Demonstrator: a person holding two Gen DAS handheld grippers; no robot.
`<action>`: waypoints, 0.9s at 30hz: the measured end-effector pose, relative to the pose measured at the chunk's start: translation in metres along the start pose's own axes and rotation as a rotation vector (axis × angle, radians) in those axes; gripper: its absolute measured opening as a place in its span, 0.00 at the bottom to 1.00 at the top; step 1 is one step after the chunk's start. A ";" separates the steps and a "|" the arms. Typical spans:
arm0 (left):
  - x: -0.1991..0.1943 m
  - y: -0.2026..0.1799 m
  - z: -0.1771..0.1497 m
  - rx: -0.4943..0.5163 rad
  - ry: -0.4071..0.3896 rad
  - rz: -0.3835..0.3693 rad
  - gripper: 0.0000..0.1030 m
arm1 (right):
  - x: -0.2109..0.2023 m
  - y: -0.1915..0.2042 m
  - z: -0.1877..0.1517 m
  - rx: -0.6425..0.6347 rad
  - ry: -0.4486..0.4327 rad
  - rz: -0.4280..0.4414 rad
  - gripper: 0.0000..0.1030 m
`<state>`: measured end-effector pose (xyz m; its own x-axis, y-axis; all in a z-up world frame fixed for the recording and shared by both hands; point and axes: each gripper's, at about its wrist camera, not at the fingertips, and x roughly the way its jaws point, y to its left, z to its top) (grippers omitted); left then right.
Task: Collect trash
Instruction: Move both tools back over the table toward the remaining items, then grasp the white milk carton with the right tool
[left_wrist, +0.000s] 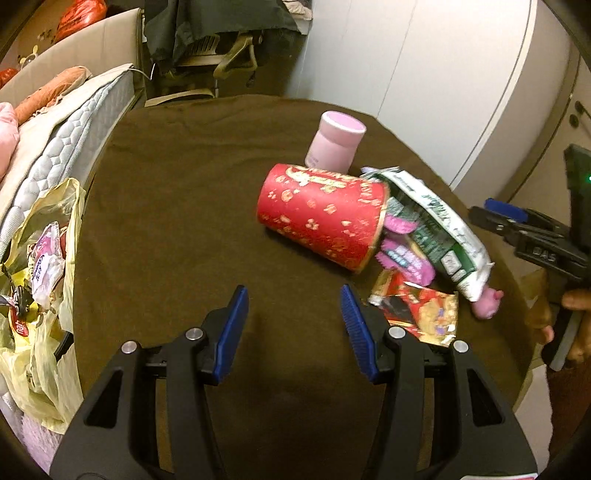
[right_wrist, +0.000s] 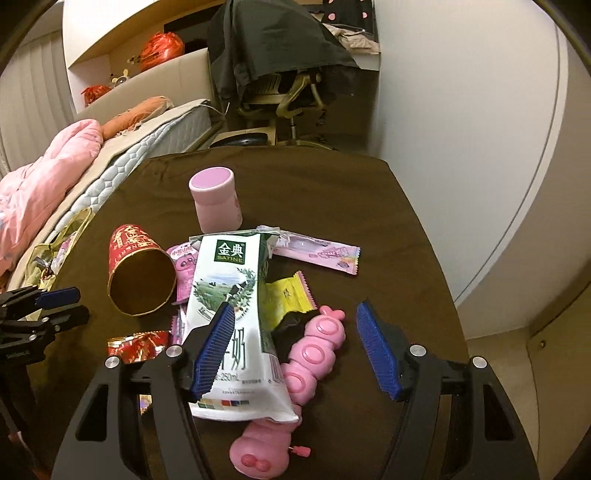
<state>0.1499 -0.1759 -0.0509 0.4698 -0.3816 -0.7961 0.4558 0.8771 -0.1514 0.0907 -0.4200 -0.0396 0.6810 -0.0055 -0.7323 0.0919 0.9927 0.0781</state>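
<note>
R gripper (right_wrist: 295, 347): jaws spread wide, nothing clamped. It hangs over the trash pile w/ the milk carton (right_wrist: 236, 314) and pink caterpillar toy (right_wrist: 317, 354) lying between its blue pads; L pad overlaps the carton in the view, can't tell if it touches. Carton is flattened, white/green, lying partly on top of the toy.

L gripper (left_wrist: 293, 328): jaws about half open, empty, over bare brown tablecloth (left_wrist: 177, 229). Just beside its R finger, a crumpled red/gold wrapper (left_wrist: 417, 310).

Further in: red paper cup (left_wrist: 325, 216) on its side, open mouth toward the carton, touching the pile. Pink snack wrappers (left_wrist: 406, 254) tucked btw cup and carton. Behind the carton in the R view: yellow wrapper (right_wrist: 288, 295) and a long pink wrapper (right_wrist: 321, 254), flat on the cloth.

Beyond the pile: pink jar (right_wrist: 216, 201), upright, lid on.

L edge of table: yellow plastic bag (left_wrist: 48, 295) w/ wrappers already in it, hanging against the mattress (left_wrist: 74, 136). Pink bedding (right_wrist: 48, 173) on the bed. Far back: office chair (right_wrist: 288, 92) draped w/ a dark jacket.
</note>
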 end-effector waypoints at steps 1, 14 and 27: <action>0.002 0.003 0.001 -0.004 0.003 0.008 0.48 | 0.000 0.000 -0.001 0.000 0.000 0.002 0.63; -0.009 -0.010 0.027 0.014 -0.068 -0.062 0.48 | -0.009 -0.012 0.000 -0.017 -0.026 -0.005 0.63; -0.005 -0.026 0.030 0.023 -0.077 -0.052 0.48 | -0.006 -0.005 0.011 -0.040 -0.006 0.184 0.63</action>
<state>0.1588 -0.2057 -0.0253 0.5009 -0.4489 -0.7400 0.4984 0.8486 -0.1774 0.0947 -0.4266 -0.0282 0.6882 0.1756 -0.7039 -0.0635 0.9811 0.1827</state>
